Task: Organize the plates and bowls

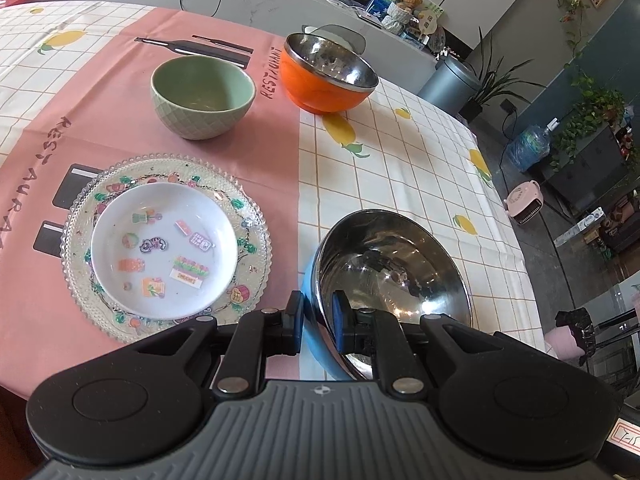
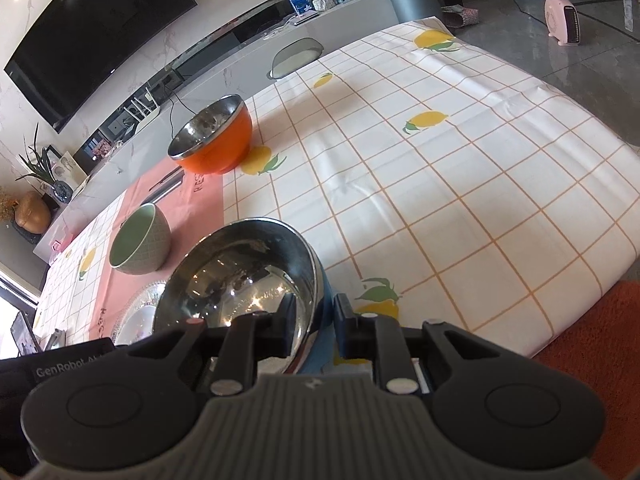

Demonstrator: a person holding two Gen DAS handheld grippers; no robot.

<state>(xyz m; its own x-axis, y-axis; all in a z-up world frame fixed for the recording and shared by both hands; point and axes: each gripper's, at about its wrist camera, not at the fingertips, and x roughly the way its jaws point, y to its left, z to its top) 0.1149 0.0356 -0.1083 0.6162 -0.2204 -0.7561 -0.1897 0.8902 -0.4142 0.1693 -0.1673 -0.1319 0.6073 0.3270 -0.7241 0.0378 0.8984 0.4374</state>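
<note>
Nearest my left camera, the left gripper (image 1: pixel 318 322) has its jaws nearly closed on the near rim of the blue bowl (image 1: pixel 390 280), one pad outside the blue wall and one inside against the steel lining. From my right camera, the right gripper (image 2: pixel 314 322) clamps the same blue bowl (image 2: pixel 240 276) on its rim from the other side, jaws equally narrow, one pad inside and one outside. I read the bowl as empty; its polished interior shows only reflections. It sits tilted over the checked tablecloth (image 1: pixel 400 168), just beside the edge of the pink placemat (image 1: pixel 100 120); I cannot tell whether its base touches the cloth.

Container inventory, left camera:
- Glass plate (image 1: pixel 248 208), beaded rim, on the pink placemat, left of the blue bowl.
- White dish (image 1: pixel 164 248), stacked centrally on the glass plate. It holds no food; small cartoon pictures show on its inner surface.
- Green bowl (image 1: pixel 202 96), upright behind the plate, empty.
- Orange bowl (image 1: pixel 328 74), steel-lined, upright, straddling the far right border of the placemat, near the green bowl but apart from it. I see nothing in it.
</note>
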